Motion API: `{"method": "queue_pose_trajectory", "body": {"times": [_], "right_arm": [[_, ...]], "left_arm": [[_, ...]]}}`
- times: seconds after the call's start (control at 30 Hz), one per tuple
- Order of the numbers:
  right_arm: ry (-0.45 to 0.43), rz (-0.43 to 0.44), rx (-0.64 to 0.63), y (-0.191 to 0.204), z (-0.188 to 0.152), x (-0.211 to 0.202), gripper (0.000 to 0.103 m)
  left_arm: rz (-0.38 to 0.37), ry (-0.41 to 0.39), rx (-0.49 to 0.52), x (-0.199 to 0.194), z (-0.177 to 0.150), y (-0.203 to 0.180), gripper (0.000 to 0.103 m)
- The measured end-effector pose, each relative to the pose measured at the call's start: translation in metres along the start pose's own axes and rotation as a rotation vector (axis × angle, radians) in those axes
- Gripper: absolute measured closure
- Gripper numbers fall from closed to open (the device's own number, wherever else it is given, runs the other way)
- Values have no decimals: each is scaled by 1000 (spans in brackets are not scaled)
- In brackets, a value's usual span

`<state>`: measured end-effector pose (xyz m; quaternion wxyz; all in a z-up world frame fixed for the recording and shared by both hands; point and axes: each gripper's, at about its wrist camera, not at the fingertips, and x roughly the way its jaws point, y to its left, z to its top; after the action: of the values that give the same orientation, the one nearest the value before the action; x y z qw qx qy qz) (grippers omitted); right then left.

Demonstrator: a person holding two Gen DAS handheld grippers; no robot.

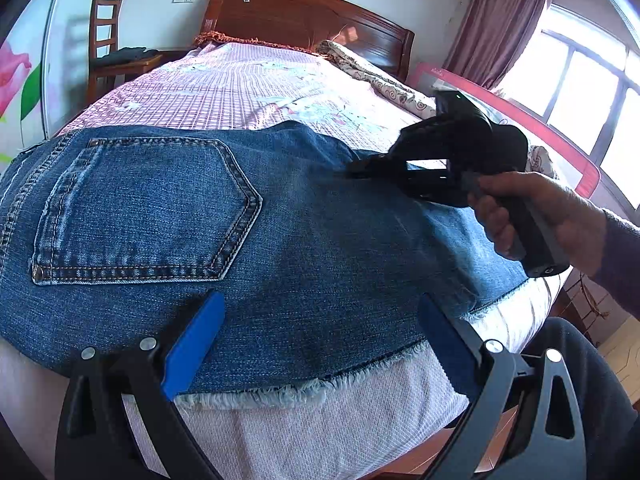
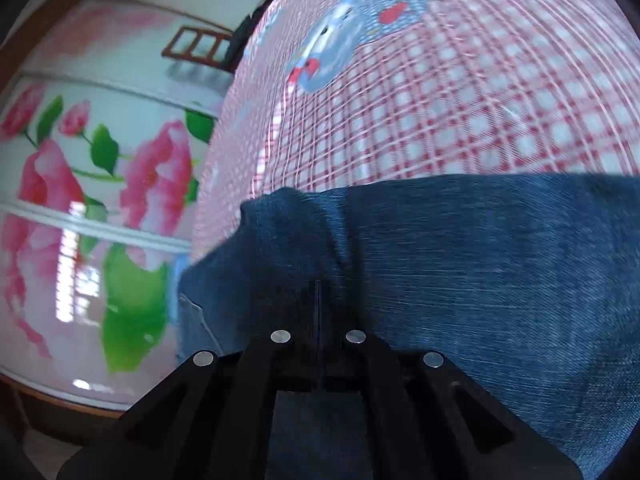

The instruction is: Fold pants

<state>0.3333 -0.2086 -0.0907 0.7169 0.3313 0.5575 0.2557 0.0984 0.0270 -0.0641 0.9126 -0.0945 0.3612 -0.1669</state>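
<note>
The blue jeans (image 1: 280, 216) lie folded across the near end of the bed, back pocket (image 1: 140, 208) up and frayed hem (image 1: 288, 392) toward me. My left gripper (image 1: 320, 344) stands open just above the hem, its blue pads (image 1: 196, 344) wide apart with denim beneath them. A hand holds my right gripper (image 1: 354, 170) at the jeans' far right edge, with its tips low on the denim. In the right wrist view that gripper (image 2: 318, 292) is shut over the jeans (image 2: 480, 280). A raised fold (image 2: 288, 208) lies ahead of it. Whether cloth is pinched does not show.
The bed's pink checked sheet (image 1: 224, 88) stretches to a wooden headboard (image 1: 304, 16). A crumpled quilt (image 1: 376, 76) and a red bed rail (image 1: 560, 140) run along the right side. A chair (image 1: 108, 48) and a flowered wardrobe (image 2: 100, 200) stand on the left.
</note>
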Motion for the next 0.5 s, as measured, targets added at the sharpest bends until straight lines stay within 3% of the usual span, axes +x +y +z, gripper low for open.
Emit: {"method": "queue_pose_trajectory", "body": {"times": [0.1,0.2,0.3,0.33,0.37,0.4,0.5], "right_arm": [[-120,-99,-46,5,-8,-36,99],[-169,-128,-80,-1,-27,-79,99],[-198,-142,-57,-27,-53,-124,99],[-197,-156,-34,-40,-62,-135,96],[-193,-207,-16,-52,-69,-142,85],[-202,-232,-3,-67,-77,-153,87],[-360,-130,116,-102,-104,-208,82]], "left_arm": [[25,3,16,1,0,-3,6],[41,3,18,2,0,-6,6],[60,4,35,3,0,-10,5],[68,5,42,4,-1,-11,5],[77,6,48,4,-2,-14,5],[84,6,56,4,-2,-15,5],[110,14,82,5,-4,-19,5]]}}
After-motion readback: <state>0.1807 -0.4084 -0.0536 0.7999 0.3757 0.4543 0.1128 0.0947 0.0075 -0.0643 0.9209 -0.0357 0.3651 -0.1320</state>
